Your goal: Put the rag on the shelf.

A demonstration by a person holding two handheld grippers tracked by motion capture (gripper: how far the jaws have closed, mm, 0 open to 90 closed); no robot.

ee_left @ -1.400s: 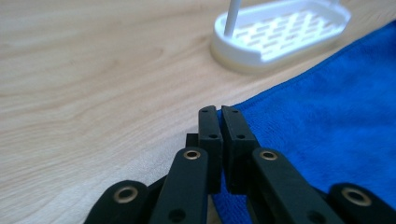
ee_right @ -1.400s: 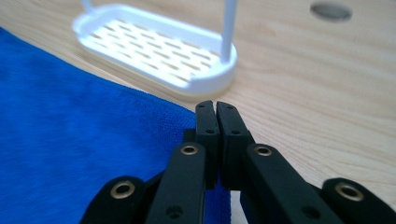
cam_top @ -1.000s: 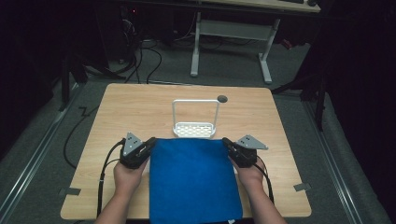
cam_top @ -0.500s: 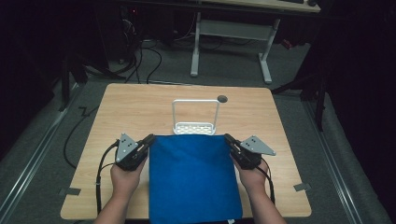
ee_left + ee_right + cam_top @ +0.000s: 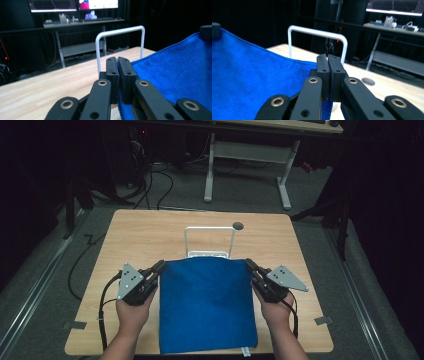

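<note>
- As seen from the high view, a blue towel (image 5: pixel 207 305) lies spread over the near middle of the wooden table (image 5: pixel 150 235), its near edge reaching the table's near rim and its far edge drawn up toward a white wire rack (image 5: pixel 209 241) standing just beyond it.
- Left gripper (image 5: pixel 159 268): jaws pressed together on the towel's far-left corner; in the left gripper view the blue cloth (image 5: pixel 175 72) runs between the black pads at the left gripper's tip (image 5: pixel 118 65).
- Right gripper (image 5: pixel 249 265): jaws likewise closed, pinching the far-right corner; the right gripper view shows the cloth (image 5: pixel 254 75) entering the pinch at the right gripper's tip (image 5: pixel 328 63).
- Between the two pinch points the far edge looks lifted and fairly taut, while the rest of the cloth rests flat on the table.
- Handling, as a judgement: the towel appears soft, light and limp, with a napped surface that should grip well and is in no way fragile. It will sag and fold wherever it is unsupported.
- Best hold, as a judgement: the two far corners, as now, kept well apart so the edge stays straight; a pinch at mid-edge would let the corners droop.
- Rack: its white loop (image 5: pixel 120 40) rises just beyond the held edge, near but apparently not touching the cloth.
</note>
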